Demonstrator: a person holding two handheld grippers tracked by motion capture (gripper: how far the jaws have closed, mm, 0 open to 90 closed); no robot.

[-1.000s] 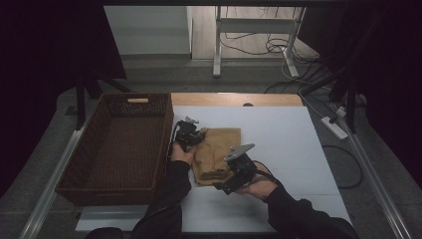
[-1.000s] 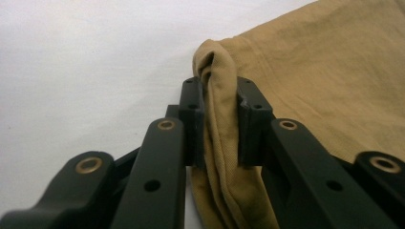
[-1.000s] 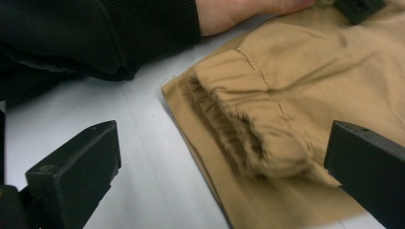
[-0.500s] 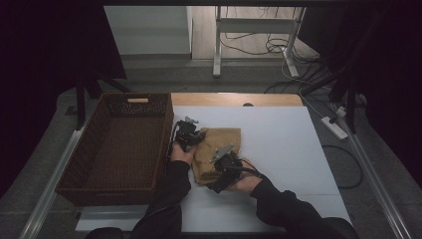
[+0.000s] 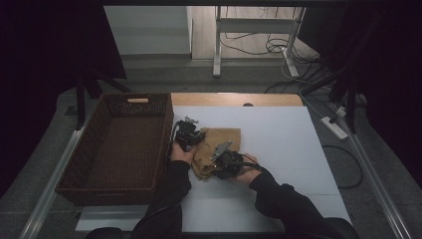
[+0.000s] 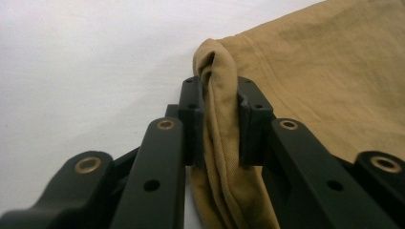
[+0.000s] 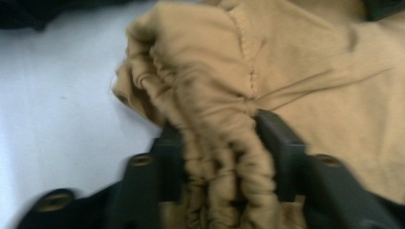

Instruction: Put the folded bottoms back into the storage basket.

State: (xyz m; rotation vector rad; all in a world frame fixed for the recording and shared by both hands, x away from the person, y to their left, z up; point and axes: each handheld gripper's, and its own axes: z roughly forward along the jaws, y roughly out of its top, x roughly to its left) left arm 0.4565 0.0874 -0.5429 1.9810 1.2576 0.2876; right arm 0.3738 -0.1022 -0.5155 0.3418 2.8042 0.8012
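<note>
On white table (image 5: pixel 278 149), beside wicker basket (image 5: pixel 119 149): tan cloth (image 5: pixel 219 144), half folded. Left gripper (image 6: pixel 220 119) clenched on folded edge, right gripper (image 7: pixel 219 157) clenched on gathered bunch. Cloth looks soft, light, limp; best gripped at bunched edges or corners

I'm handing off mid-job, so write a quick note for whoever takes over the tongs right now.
Left tongs: shut on a fold at the tan cloth's edge.
Right tongs: shut on a bunched, gathered part of it.
The cloth lies crumpled on the white table, just right of the brown basket.
Done: both grips taken.
Left: probably folding the cloth or moving it to the basket.
</note>
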